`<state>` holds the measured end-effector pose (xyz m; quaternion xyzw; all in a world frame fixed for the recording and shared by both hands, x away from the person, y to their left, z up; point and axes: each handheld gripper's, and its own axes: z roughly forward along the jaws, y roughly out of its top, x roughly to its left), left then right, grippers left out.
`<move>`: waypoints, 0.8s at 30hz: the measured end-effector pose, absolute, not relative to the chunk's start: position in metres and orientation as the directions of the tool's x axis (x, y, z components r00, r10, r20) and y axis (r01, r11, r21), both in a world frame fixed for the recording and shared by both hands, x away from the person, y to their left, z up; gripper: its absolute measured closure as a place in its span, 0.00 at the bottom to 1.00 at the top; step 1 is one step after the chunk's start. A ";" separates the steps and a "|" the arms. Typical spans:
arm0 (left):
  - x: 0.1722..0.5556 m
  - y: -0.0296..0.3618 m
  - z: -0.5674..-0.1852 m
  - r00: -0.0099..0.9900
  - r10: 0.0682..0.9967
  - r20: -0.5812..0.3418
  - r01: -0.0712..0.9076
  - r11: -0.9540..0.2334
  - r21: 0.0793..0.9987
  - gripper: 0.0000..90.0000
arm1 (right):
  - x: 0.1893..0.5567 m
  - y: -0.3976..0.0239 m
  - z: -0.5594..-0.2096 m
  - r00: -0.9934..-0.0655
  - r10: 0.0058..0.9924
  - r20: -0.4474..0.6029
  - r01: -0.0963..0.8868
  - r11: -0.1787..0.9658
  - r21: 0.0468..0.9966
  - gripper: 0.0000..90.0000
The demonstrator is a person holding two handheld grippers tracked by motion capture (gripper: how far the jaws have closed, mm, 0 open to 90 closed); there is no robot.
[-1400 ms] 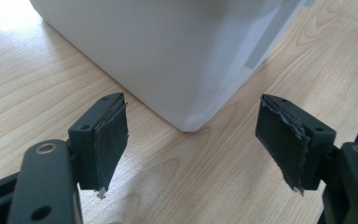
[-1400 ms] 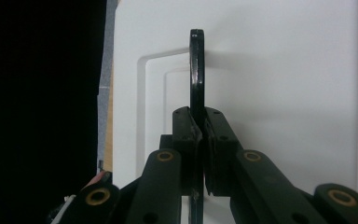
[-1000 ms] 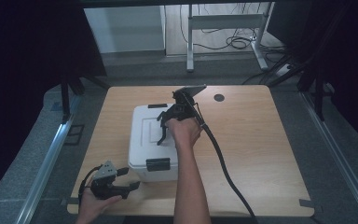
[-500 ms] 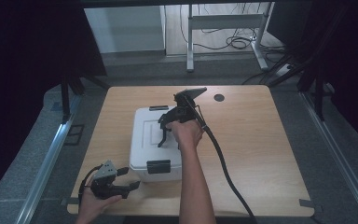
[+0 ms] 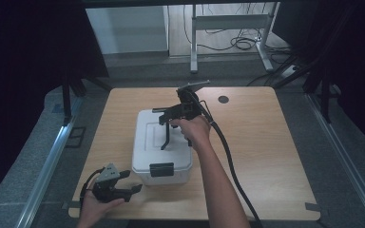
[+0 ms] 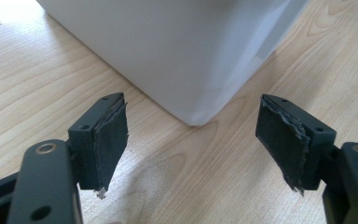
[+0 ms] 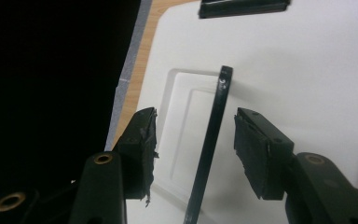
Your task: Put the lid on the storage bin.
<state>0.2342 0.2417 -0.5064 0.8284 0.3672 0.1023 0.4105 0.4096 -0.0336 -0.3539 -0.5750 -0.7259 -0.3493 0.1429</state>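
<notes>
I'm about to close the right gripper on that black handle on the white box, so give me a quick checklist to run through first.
1. Handle between the right gripper's pads: ok, it stands in the gap.
2. Right jaws open: ok.
3. Handle centred: not ok, it sits nearer one pad in the right gripper view.
4. Handle raised off the lid: ok.
5. Front latch fastened: cannot tell.
6. Left gripper off the white box: ok, open, at its near corner, not touching.

My right gripper (image 7: 193,140) straddles the raised black handle (image 7: 212,140) with gaps both sides; the white box (image 5: 161,142) blocks the tabletop's (image 5: 275,142) centre-left.
</notes>
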 end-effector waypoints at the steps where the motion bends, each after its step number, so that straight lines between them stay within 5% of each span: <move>1: 0.235 0.242 -0.506 0.708 0.694 -0.131 0.525 -0.393 0.755 0.28 | 0.410 -0.034 -0.354 -0.298 0.735 0.609 0.935 0.095 0.343 0.53; 15: 0.234 0.253 -0.507 0.680 0.723 -0.122 0.539 -0.381 0.751 0.28 | 0.394 -0.049 -0.343 -0.515 0.660 0.548 0.840 0.259 0.477 0.44; 24: 0.234 0.251 -0.507 0.667 0.737 -0.109 0.548 -0.385 0.743 0.28 | 0.384 -0.101 -0.355 -0.537 0.659 0.527 0.808 0.221 0.547 0.44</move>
